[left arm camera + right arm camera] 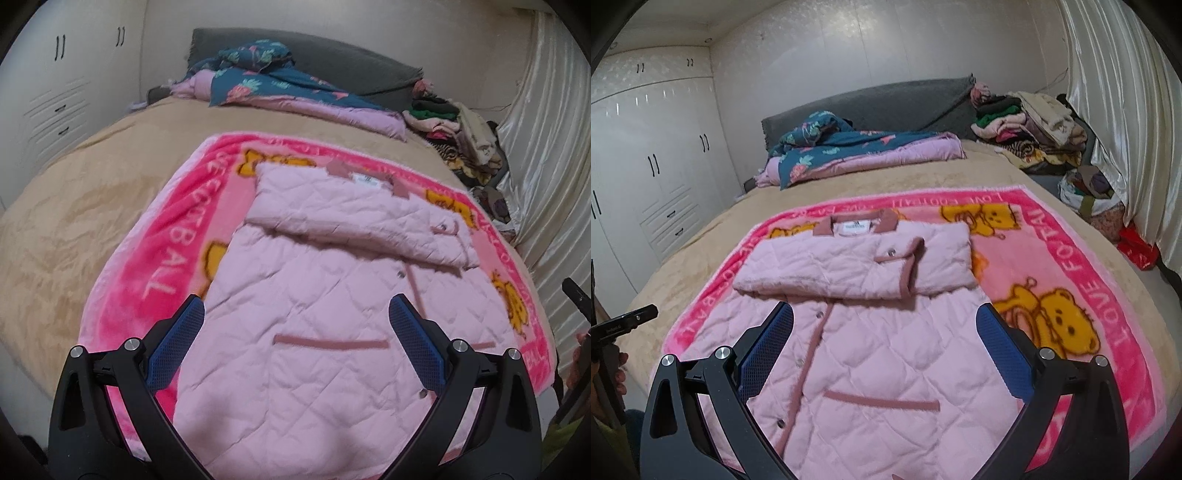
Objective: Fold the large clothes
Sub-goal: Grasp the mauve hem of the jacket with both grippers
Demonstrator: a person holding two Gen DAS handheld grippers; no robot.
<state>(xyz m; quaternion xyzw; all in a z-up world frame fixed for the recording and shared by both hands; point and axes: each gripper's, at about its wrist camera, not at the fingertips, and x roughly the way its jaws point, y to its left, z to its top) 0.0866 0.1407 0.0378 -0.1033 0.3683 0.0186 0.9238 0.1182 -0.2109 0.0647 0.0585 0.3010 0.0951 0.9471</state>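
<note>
A pink quilted jacket (314,314) (871,362) lies front-up on a bright pink teddy-bear blanket (140,266) (1082,280). Both sleeves are folded across the chest, the cuff with a snap button uppermost (897,254). Its mauve collar (857,223) points toward the headboard. My left gripper (297,308) hovers open over the lower left part of the jacket, with nothing between its blue pads. My right gripper (884,314) stands open above the lower right part, near the button placket, empty as well.
The blanket rests on a tan bedspread (74,192). A teal floral quilt (827,147) lies by the grey headboard (886,99). A heap of clothes (1027,125) sits at the far right beside a curtain (1126,129). White wardrobes (646,166) line the left wall.
</note>
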